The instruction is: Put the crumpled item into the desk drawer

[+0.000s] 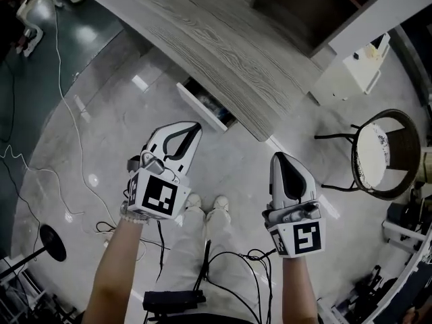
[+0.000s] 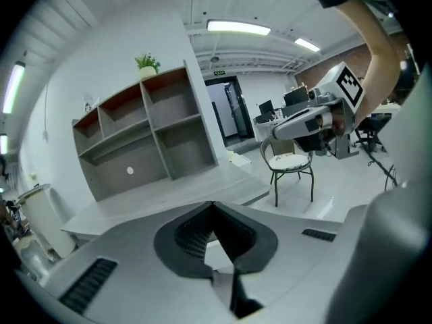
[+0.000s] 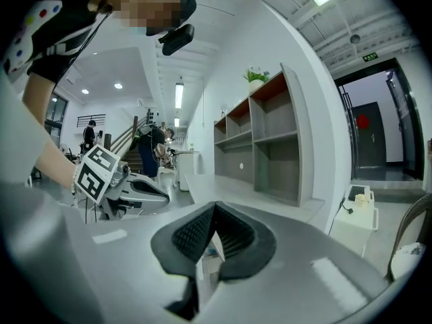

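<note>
Above the glossy grey floor (image 1: 121,127), facing the table: both tongs shut and empty.
Jaws of the left tongs (image 1: 191,128) and the right tongs (image 1: 279,159) are pressed together on nothing. Beyond them the white-fronted drawer (image 1: 201,108) stands pulled out under the grey wood-grain table (image 1: 223,39). A dark bluish bundle (image 1: 214,104) inside is probably the crumpled item, though too small to confirm. Placing looks done; closing the drawer may remain.

The left tongs (image 1: 189,130) and right tongs (image 1: 282,160) are white-grey moulded shells with black ribbed inner pads. Each carries a black-and-white square-marker cube (image 1: 160,196) (image 1: 302,238). The person wears pale trousers (image 1: 202,248), white shoes (image 1: 217,206) and a dark sleeve with coloured dots (image 3: 30,22). Thin black cables (image 1: 236,275) reach a black waist box (image 1: 172,301).
</note>
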Tool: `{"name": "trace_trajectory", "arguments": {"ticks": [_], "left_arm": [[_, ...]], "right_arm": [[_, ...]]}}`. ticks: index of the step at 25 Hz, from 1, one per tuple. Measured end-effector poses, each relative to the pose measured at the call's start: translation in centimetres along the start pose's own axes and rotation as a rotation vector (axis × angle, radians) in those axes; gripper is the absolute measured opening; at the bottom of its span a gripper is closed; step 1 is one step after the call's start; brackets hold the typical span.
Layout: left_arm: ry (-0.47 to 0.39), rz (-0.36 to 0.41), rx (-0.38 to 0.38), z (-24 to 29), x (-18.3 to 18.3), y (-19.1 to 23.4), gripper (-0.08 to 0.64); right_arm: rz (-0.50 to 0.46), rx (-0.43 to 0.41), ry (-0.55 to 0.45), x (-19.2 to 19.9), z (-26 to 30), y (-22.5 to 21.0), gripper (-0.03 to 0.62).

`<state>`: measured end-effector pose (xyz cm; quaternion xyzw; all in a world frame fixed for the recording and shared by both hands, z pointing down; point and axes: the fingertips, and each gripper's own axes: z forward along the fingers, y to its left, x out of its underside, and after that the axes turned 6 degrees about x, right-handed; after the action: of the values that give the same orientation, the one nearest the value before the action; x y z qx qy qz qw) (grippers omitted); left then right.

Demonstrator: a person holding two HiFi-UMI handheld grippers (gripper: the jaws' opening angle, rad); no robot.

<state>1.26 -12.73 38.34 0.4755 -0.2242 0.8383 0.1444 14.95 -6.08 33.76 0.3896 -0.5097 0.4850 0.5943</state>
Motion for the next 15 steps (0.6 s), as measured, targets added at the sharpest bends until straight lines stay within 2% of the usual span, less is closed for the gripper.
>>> {"name": "trace_trajectory", "arguments": {"ticks": [4, 9, 15], "left_arm": [[-0.033, -0.034, -0.018, -3.1, -2.5, -0.1, 0.008], [-0.094, -0.079, -0.055, -6.8, -6.1, 0.2, 0.008], [-0.107, -0.05, -0.058, -11.0, -8.9, -0.8, 0.006]], "right_arm": [[0.009, 0.0, -0.022, -2.6, -1.0, 0.6, 0.009], [-0.027, -0.031, -0.053, -5.7, -2.1, 1.8, 0.009], [-0.035, -0.046, -0.085, -8.7, -4.3, 3.1, 0.009]]}}
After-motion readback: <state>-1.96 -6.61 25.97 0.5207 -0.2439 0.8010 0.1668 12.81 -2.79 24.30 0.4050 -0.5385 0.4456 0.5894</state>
